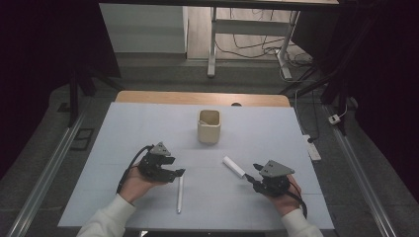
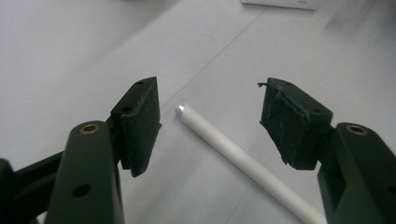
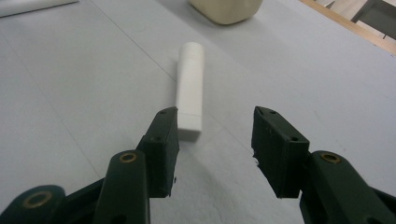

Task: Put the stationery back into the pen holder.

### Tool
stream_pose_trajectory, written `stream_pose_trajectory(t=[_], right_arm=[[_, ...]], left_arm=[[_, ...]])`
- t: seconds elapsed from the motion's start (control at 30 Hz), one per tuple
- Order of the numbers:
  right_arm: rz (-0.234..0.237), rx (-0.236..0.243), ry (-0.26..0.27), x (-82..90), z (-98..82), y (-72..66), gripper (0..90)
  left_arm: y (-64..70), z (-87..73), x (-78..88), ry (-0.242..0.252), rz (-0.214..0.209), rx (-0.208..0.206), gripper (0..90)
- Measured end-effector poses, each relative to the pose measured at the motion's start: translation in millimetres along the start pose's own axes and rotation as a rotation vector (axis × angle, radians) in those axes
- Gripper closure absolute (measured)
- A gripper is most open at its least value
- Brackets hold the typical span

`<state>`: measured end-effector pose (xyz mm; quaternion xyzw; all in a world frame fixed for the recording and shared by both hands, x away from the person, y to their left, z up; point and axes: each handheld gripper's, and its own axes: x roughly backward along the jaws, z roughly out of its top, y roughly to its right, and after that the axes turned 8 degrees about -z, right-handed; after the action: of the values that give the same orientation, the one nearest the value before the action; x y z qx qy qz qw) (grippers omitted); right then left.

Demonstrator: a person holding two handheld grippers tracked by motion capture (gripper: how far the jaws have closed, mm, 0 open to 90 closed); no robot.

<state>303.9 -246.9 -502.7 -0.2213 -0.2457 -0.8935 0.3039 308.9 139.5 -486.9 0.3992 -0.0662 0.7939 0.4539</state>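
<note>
Pen's [image 2: 243, 161] back end is cut off between the left gripper's [image 2: 210, 123] spread fingers, untouched on the table [image 1: 148, 128]. One pen, one white cap [image 3: 190, 91] ahead of the right gripper's [image 3: 215, 149] spread fingers, one beige cup [image 1: 209, 126].

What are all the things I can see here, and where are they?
Cup: one, cream, far middle of the table.
Pen: one, slim, white, lying near the left gripper.
Short tube: one, white, lying just ahead of the right gripper.
Table: one, pale blue-grey top with a wooden far edge.
Desk legs: white, on the floor beyond the table, with cables.
Left gripper: one, black, jaws open over the pen's tip.
Right gripper: one, black, jaws open, behind the short tube.
Sleeves: two, white, bottom edge.
</note>
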Motion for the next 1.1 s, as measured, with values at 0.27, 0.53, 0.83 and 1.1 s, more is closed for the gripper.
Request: stream_pose_trajectory(t=[0.27,0.53,0.83,1.1], right_arm=[[-0.009,-0.021,-0.006,6.5,-9.2,6.6,50.3],[0.007,-0.062,0.000,17.5,-19.8,14.8,48.9],[0.002,-0.078,-0.003,18.2,-23.1,18.5,48.1],[0.001,-0.062,-0.011,17.9,-23.1,17.7,47.9]], left_arm=[[4.5,-2.6,-1.8,-0.007,-0.024,0.004,37.4],[8.7,-4.7,-7.7,-0.032,-0.020,0.004,38.7],[10.8,-6.7,-17.6,-0.078,0.011,0.036,38.8],[14.1,-8.8,-35.8,-0.136,0.032,0.055,38.8]])
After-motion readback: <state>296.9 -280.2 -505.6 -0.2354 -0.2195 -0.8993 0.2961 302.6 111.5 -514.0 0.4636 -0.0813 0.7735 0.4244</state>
